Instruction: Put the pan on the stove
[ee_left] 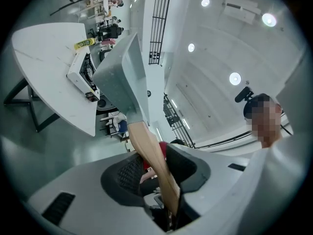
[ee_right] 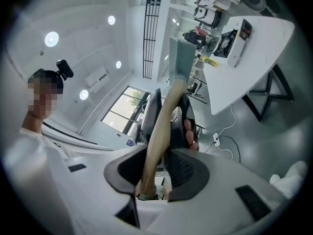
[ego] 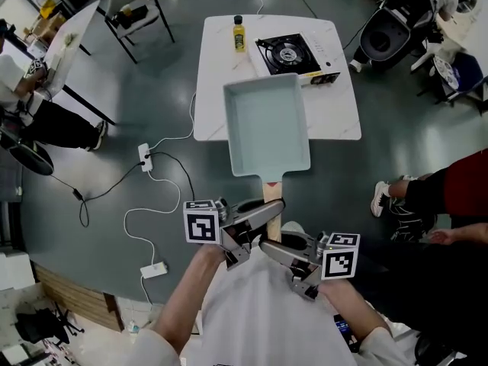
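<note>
A pale teal rectangular pan [ego: 267, 124] with a wooden handle [ego: 272, 191] hangs in the air, its far end over the near edge of the white table [ego: 335, 120]. Both grippers hold the handle. My left gripper [ego: 255, 213] is shut on it just behind the pan, and my right gripper [ego: 276, 248] is shut on its end. The black-and-white portable stove [ego: 293, 56] stands on the table beyond the pan, to its right. In the left gripper view the handle [ee_left: 154, 165] runs between the pads up to the pan [ee_left: 122, 77]. The right gripper view shows the handle [ee_right: 159, 136] clamped likewise.
A yellow bottle [ego: 239, 34] stands left of the stove. Cables and a power strip [ego: 145, 157] lie on the floor to the left. A chair [ego: 130, 10] stands at the back left. A person's shoe [ego: 381, 197] and legs are at the right.
</note>
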`<state>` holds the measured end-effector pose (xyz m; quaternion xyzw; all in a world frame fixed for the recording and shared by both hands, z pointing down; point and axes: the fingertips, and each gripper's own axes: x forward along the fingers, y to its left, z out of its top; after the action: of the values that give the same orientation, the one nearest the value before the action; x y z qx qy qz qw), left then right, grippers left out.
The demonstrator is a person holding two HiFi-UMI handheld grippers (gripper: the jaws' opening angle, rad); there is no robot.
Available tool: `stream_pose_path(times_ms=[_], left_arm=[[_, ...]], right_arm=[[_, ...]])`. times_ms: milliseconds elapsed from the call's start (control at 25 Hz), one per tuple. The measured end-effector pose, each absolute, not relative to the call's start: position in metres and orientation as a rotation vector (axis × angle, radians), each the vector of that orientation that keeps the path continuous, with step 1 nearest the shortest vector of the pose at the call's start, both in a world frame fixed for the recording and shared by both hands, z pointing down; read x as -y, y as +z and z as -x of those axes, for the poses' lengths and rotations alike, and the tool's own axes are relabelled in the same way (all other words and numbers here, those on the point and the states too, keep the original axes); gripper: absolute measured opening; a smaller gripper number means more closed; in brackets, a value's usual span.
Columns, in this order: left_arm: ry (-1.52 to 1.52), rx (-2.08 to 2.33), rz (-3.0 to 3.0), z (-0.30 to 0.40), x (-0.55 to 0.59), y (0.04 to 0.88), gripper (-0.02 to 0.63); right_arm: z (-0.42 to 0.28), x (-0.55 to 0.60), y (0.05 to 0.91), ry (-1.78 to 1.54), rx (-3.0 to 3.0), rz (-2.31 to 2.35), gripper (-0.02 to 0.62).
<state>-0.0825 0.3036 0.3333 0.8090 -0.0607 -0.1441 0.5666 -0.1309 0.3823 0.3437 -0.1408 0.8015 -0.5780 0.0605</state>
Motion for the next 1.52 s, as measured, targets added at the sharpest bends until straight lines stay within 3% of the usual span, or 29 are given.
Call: stream_pose_path(times_ms=[520, 1080, 1520], left_arm=[[-0.324, 0.134, -1.906, 0.094, -0.194, 0.339, 0.14], [-0.286, 0.189, -1.933, 0.04, 0.01, 0.34, 0.14], [-0.227, 0.189, -1.925, 0.01, 0.072, 0.354, 0.14]], right_arm=[[0.143, -0.273, 0.35, -1.736, -2.432, 0.44, 0.118], [0.089, -0.07, 0.351, -1.711, -2.459, 0.339, 0.118], [0.064, -0.006, 0.361, -1.73, -2.402, 0.36, 0.117]])
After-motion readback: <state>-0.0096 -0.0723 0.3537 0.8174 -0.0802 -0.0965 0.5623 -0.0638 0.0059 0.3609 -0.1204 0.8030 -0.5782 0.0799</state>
